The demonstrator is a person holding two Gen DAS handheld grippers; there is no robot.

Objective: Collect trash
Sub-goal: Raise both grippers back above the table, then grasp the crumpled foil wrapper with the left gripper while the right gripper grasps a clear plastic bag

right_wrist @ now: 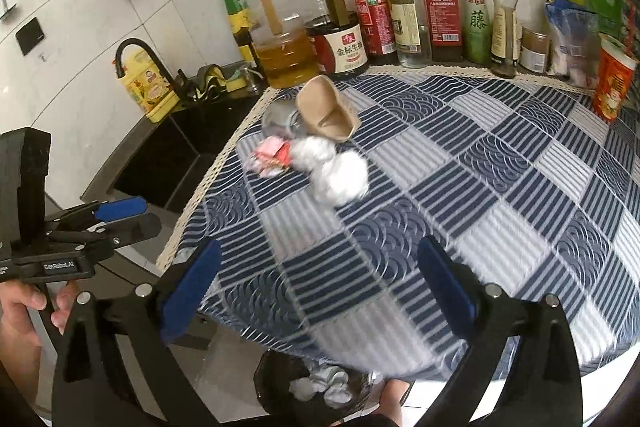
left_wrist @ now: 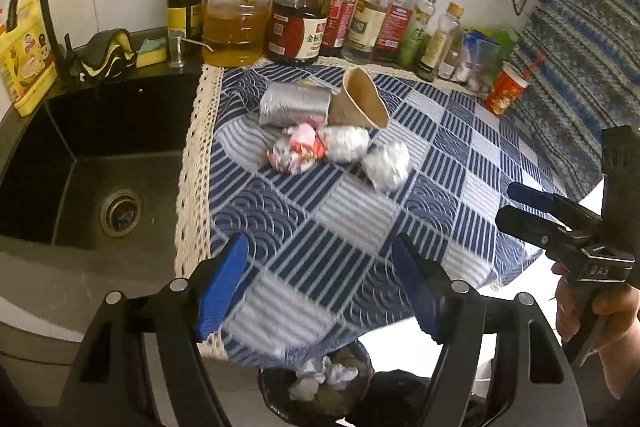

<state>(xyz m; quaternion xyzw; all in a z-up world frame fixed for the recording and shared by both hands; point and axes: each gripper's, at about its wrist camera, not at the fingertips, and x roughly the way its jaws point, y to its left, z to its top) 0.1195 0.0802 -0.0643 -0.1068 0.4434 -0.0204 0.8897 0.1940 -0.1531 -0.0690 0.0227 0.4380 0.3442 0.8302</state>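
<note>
Trash sits bunched on the checked tablecloth (left_wrist: 360, 227) just in front of the bottle row (left_wrist: 360, 11) — a foil roll (left_wrist: 294, 105), tan paper cup (left_wrist: 358, 103) on its side, red-and-white wrapper (left_wrist: 298, 149) and two foil balls (left_wrist: 386, 165). Your left gripper (left_wrist: 324, 291) and right gripper (right_wrist: 320, 295) both stand with jaws spread, holding nothing, over the cloth's near edge — above the bin (right_wrist: 320, 387).

two foil balls (left_wrist: 345, 143), one paper cup (left_wrist: 359, 101)

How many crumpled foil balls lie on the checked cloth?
2: one foil ball beside the red-and-white wrapper, below the paper cup; another to its right. More may hide behind the pile.
</note>
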